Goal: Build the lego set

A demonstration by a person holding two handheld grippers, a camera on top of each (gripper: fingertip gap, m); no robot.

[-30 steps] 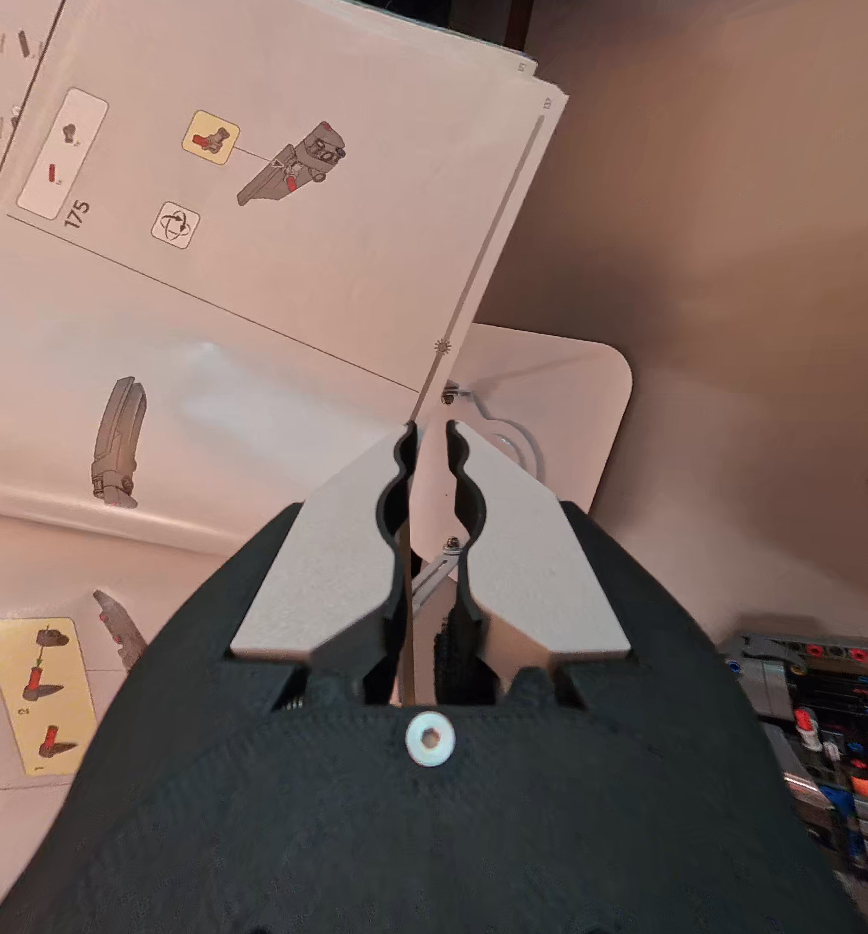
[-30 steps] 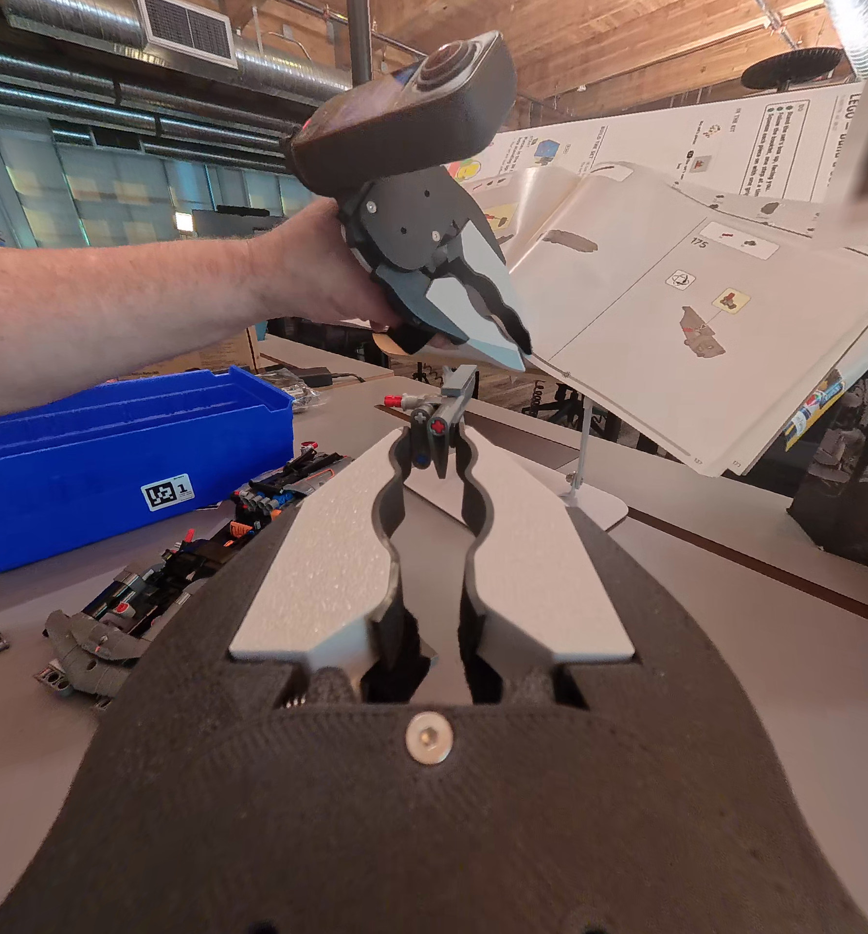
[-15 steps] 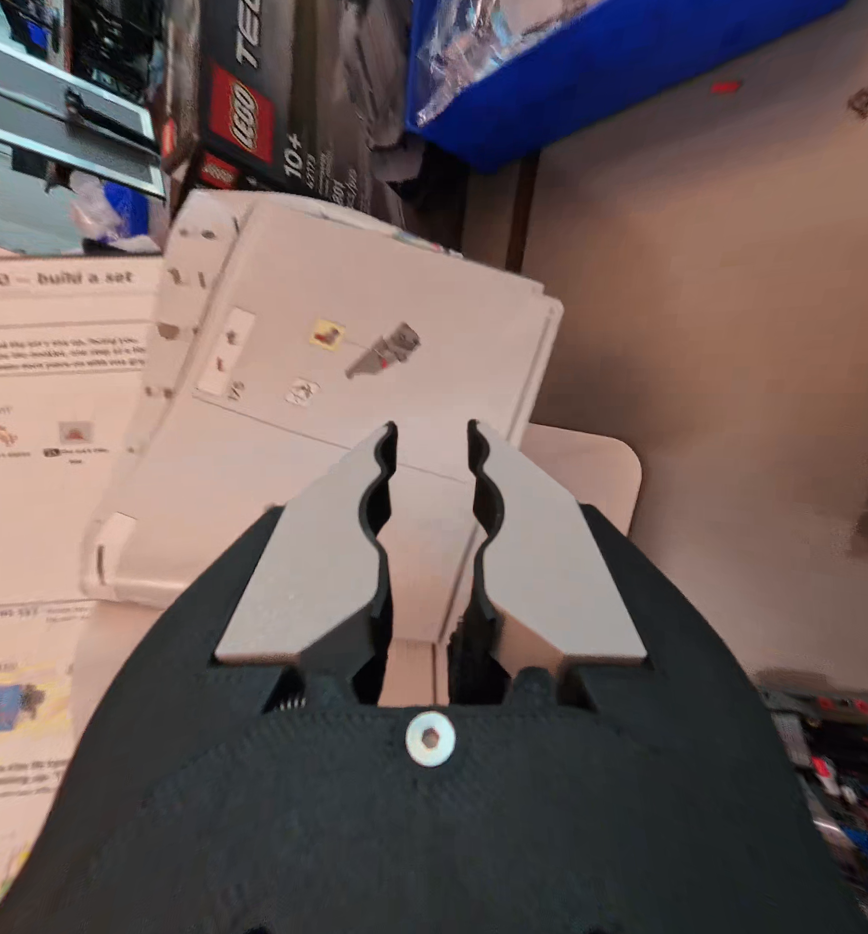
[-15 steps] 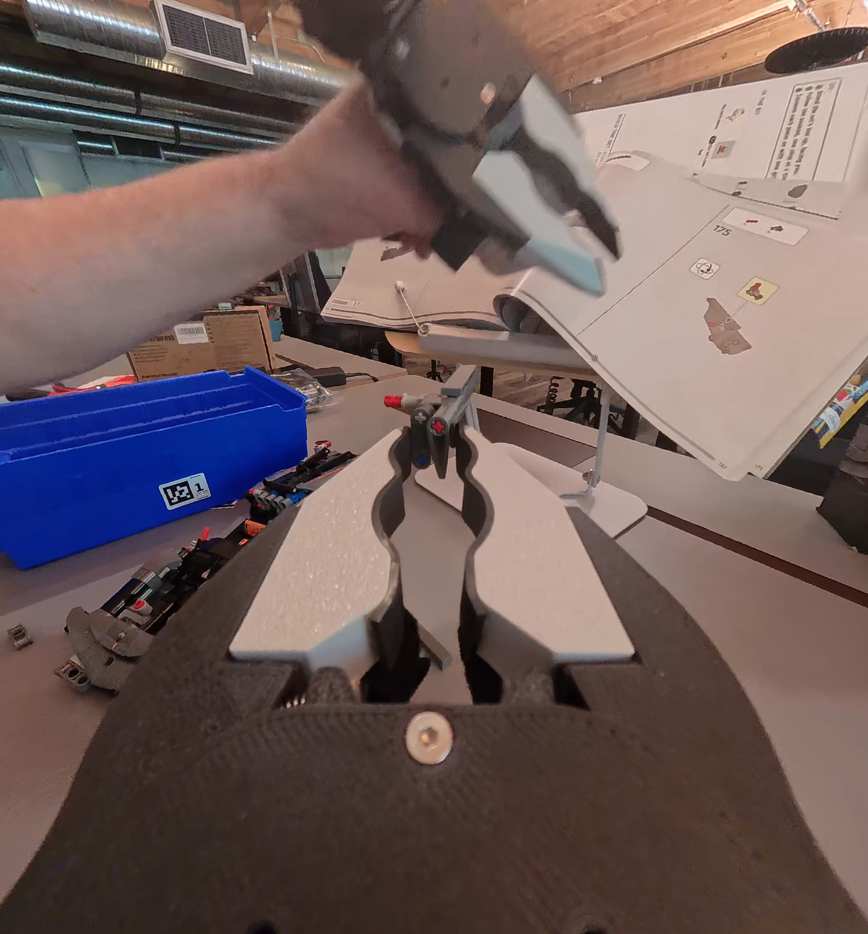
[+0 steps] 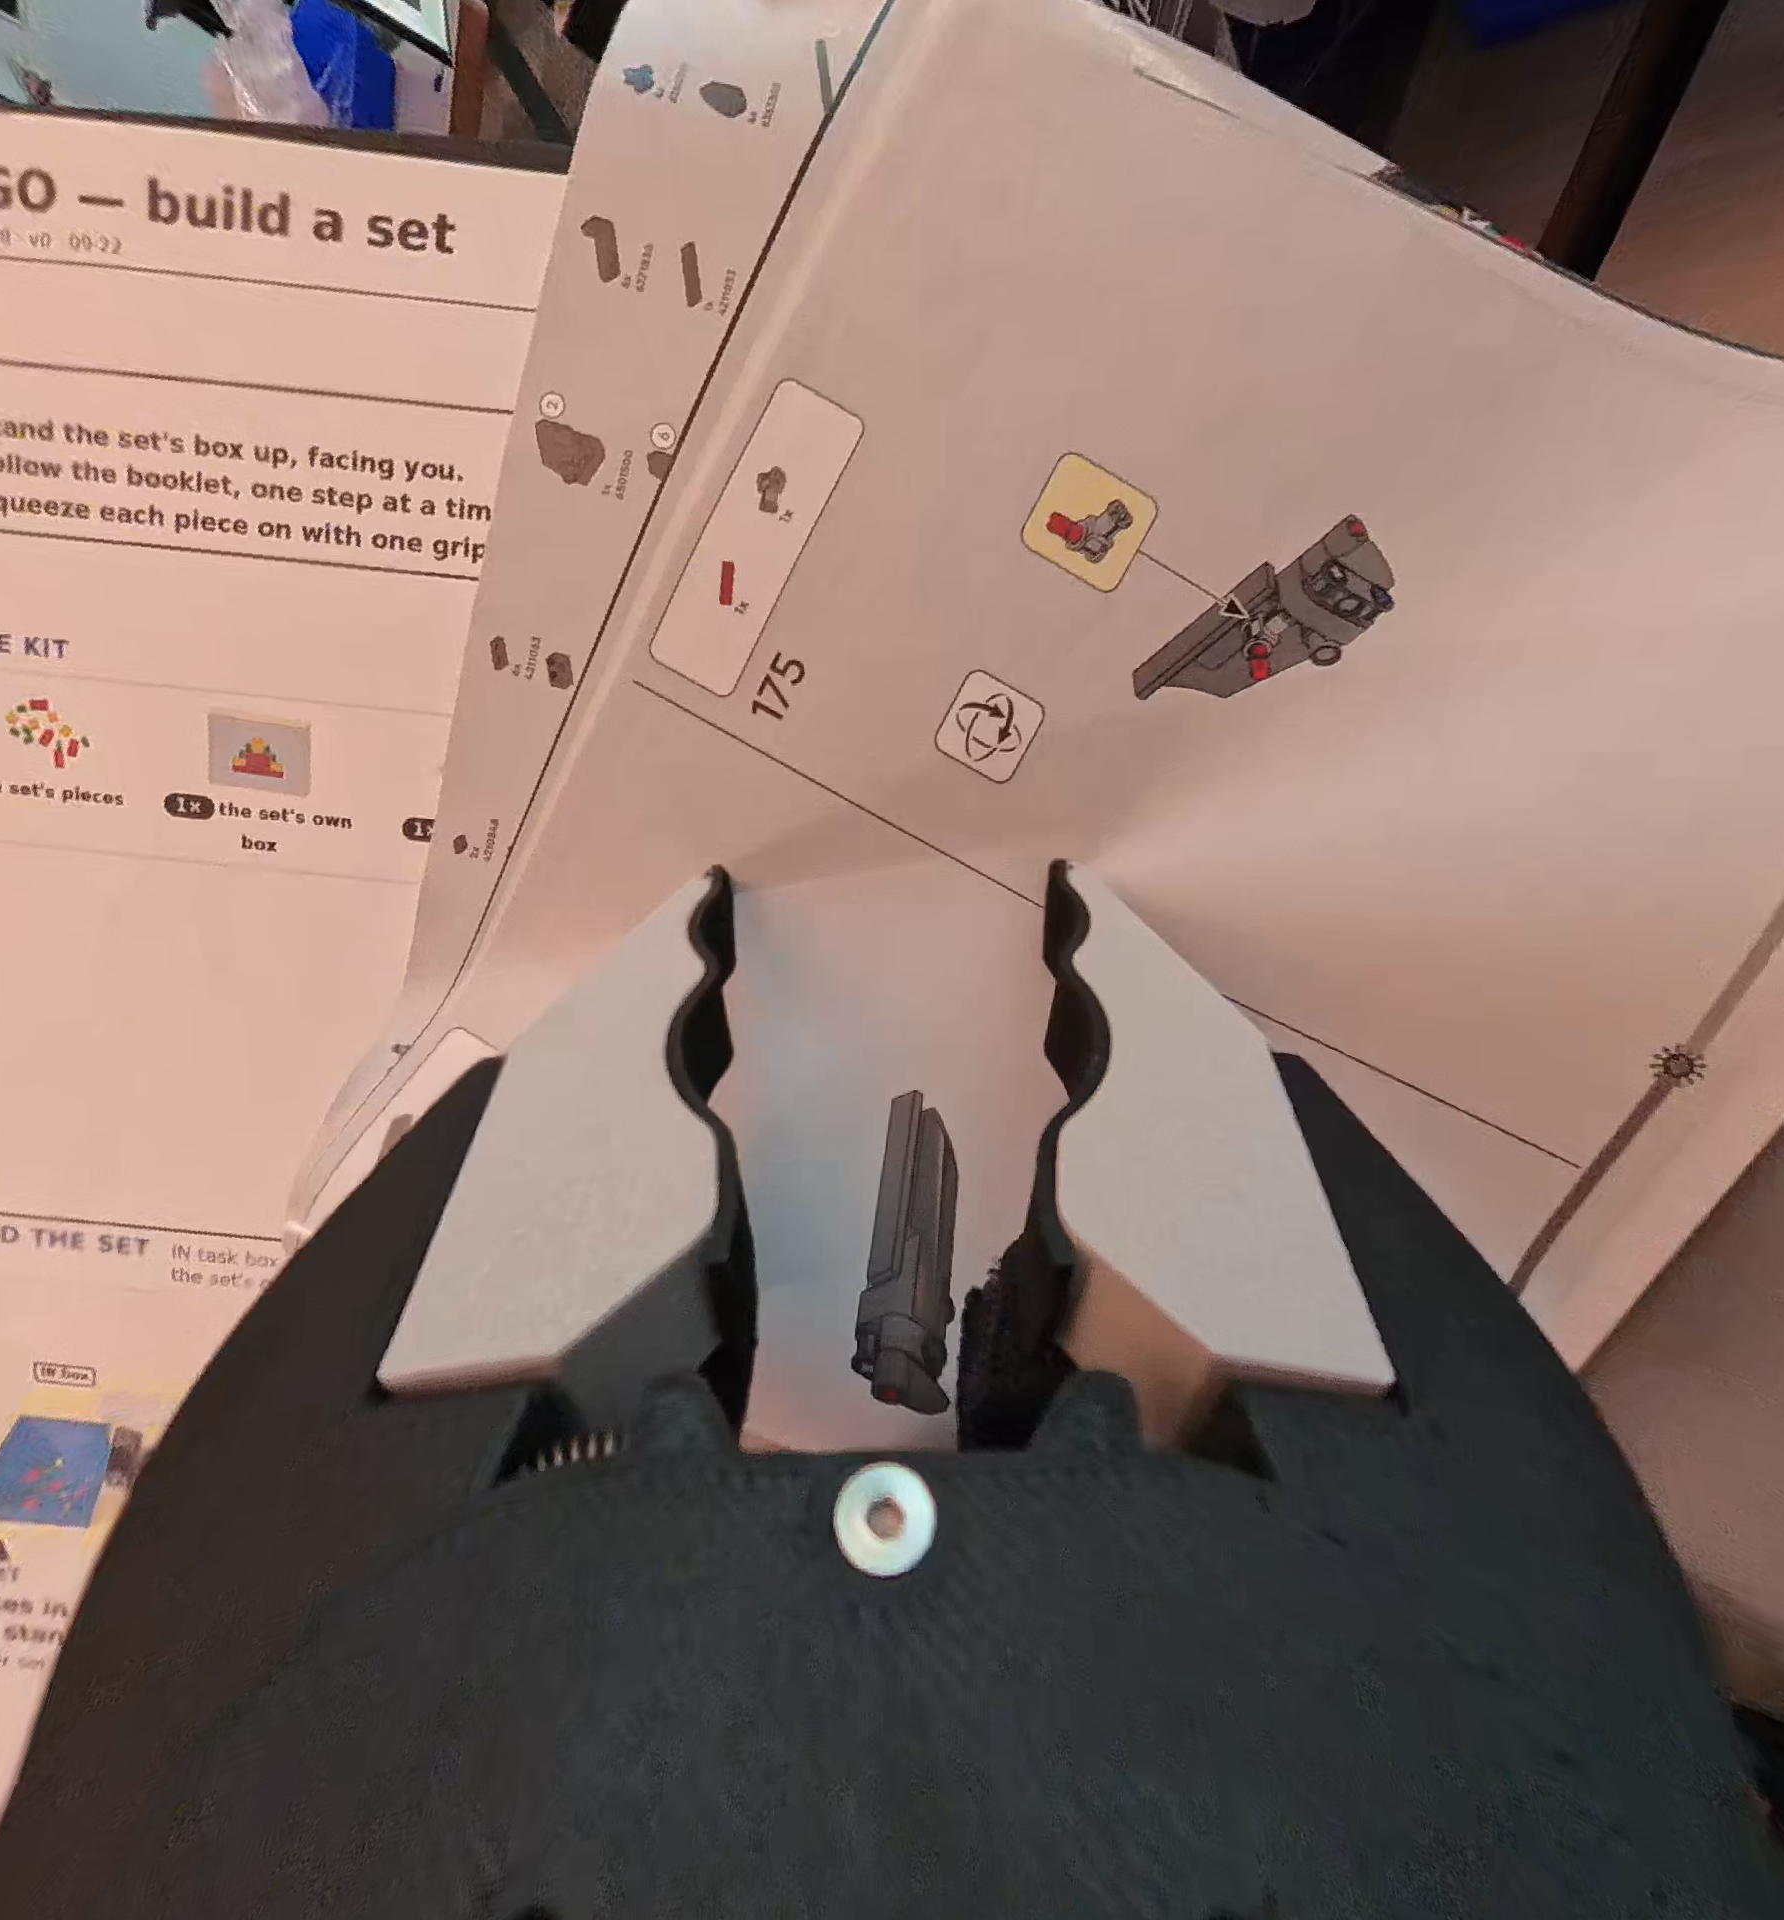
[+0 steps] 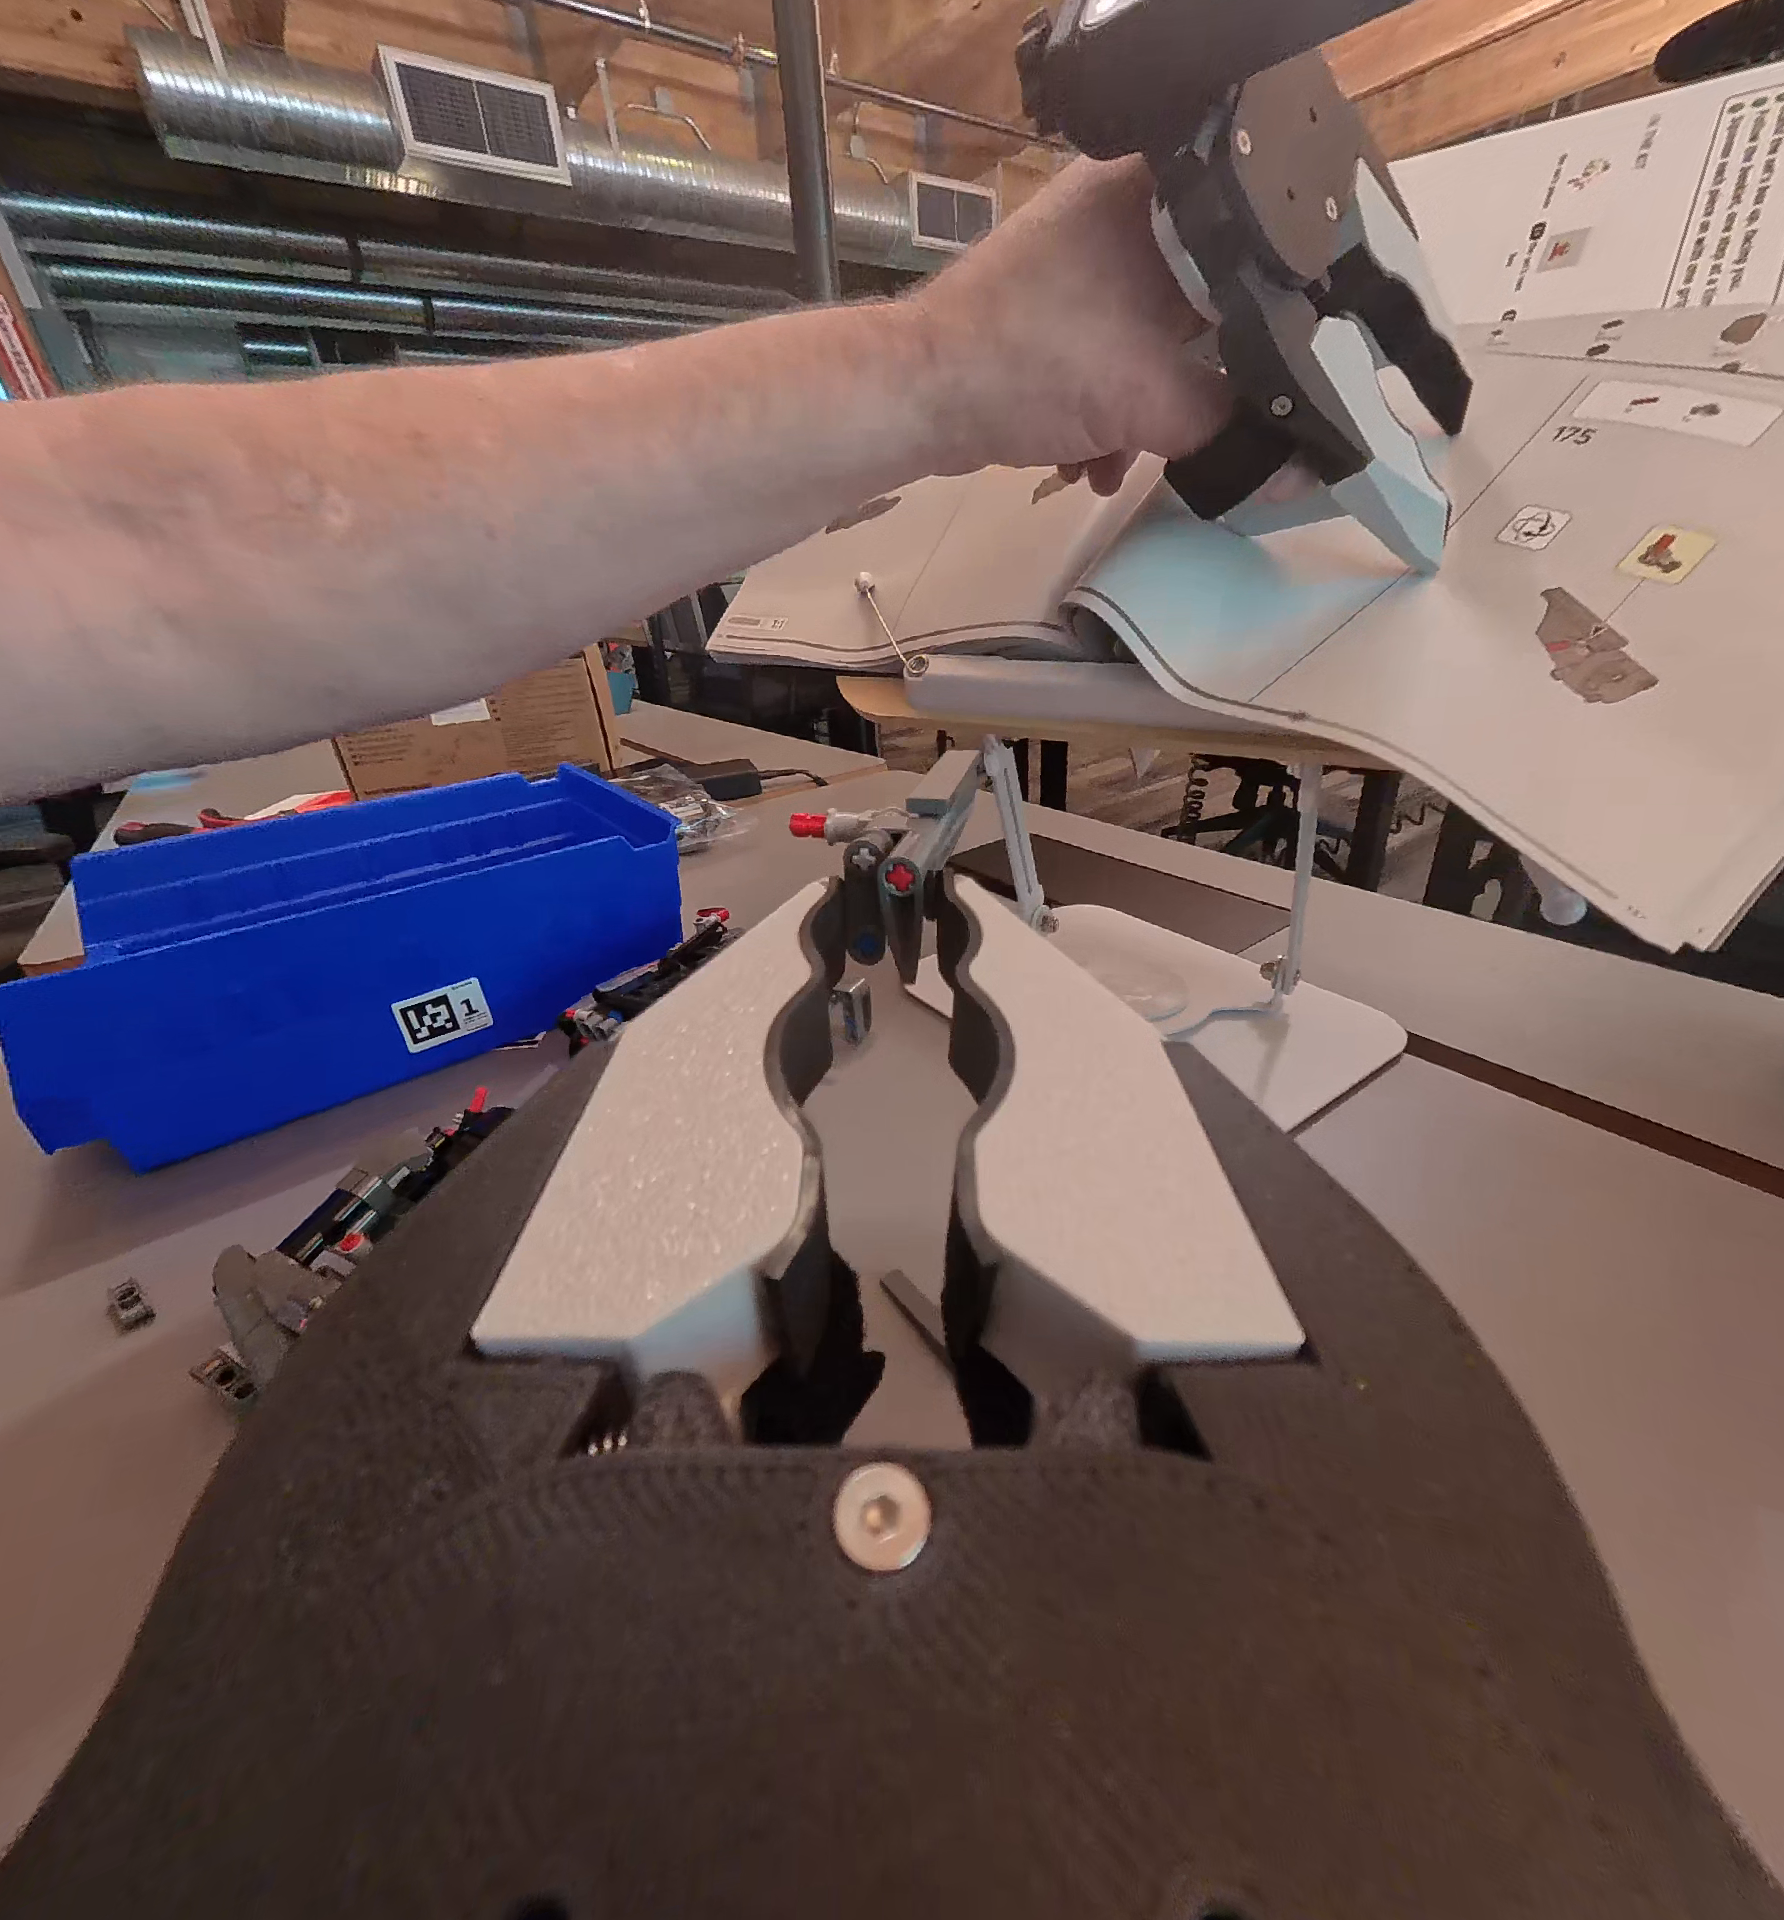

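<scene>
My right gripper (image 6: 893, 904) is shut on a small grey lego assembly (image 6: 898, 868) with red pins and holds it above the table. The instruction booklet (image 6: 1490, 727) lies open on a white stand (image 6: 1283, 1039); its page bends over the stand's edge. My left gripper (image 5: 888, 883) is open, with both fingertips against the booklet page (image 5: 1283, 312) that shows a grey part drawing. In the right wrist view the left gripper (image 6: 1439, 488) rests on that page, held by a person's hand (image 6: 1054, 343).
A blue bin (image 6: 348, 956) stands on the table at the left. Loose lego pieces (image 6: 348, 1226) lie in front of it. A printed instruction sheet (image 5: 192, 623) stands behind the booklet at the left. The table (image 6: 1594, 1351) continues to the right. My right fingertips sit around 30 centimeters from my left ones.
My left gripper let go of the page edge, opened, moved up over the booklet and now presses on the open page. My right gripper still holds the assembly in place.
</scene>
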